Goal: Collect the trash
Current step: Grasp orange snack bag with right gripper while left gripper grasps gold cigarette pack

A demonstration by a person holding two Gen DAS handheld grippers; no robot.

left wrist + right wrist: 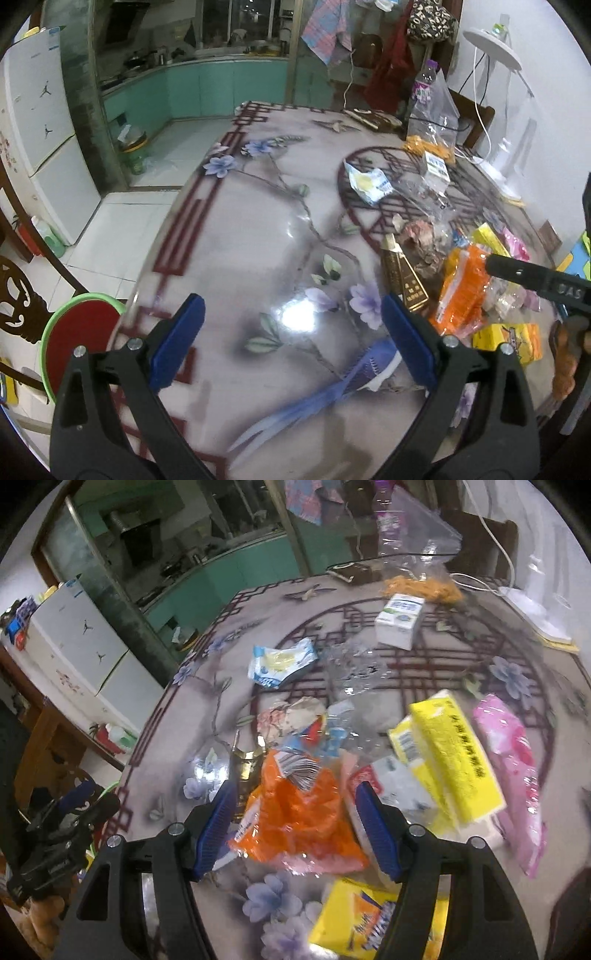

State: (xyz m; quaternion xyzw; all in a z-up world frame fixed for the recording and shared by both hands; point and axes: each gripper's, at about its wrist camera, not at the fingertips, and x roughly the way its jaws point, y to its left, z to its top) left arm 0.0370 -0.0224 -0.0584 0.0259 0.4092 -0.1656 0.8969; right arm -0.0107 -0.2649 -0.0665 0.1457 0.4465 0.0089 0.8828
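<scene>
Risk: the right gripper (295, 825) snags loose litter on the glossy flower-printed round table (258, 229).
Its jaws stand wide, holding nothing, straddling the crinkled orange plastic wrapper (295, 805), near centre, long axis running near-to-far; slippery film may slide. Left gripper (291, 343) gapes empty.

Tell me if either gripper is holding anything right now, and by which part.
Nothing is held. The left gripper is open over bare glass tabletop. The right gripper is open around the crinkled orange plastic wrapper, pads not pressing it.
</scene>
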